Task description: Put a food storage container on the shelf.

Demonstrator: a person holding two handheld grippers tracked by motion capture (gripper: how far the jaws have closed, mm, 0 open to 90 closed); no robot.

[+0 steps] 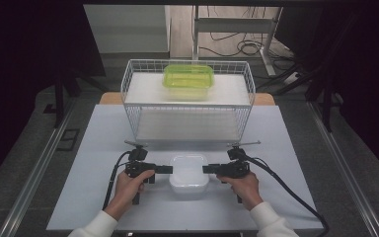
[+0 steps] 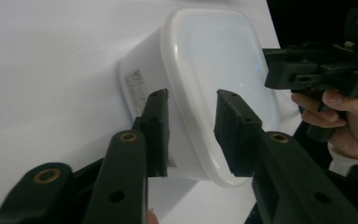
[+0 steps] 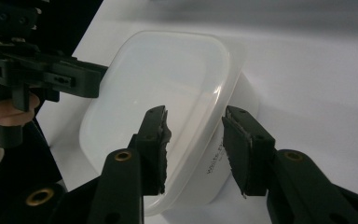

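Forearms: two white-sleeved arms enter at the bottom centre of the high view, each hand holding a black two-jaw tool.
Left gripper (image 1: 165, 169): lower centre-left of the high view, pointing right at the box; in its own view the jaws stand spread, one pad (image 2: 157, 130) beside the side wall, the other over the lid, straddling the rim without yet pinching it.
Right gripper (image 1: 210, 169): mirrors it from the other side; in its own view the jaws are likewise released, the lid's edge lying between the pads (image 3: 154, 147).
White translucent lidded plastic box (image 1: 189, 172): sits flat on the pale grey table sheet (image 1: 276, 148), lower centre of the frame, directly between both tools.
Why both sides: judging by the symmetric approach, opposite rims are being lined up for a level two-handed lift.
White wire basket shelf (image 1: 187, 101): upper centre, behind the box.
Green translucent container (image 1: 188, 76): rests on the shelf's top tier, well apart from the tools.
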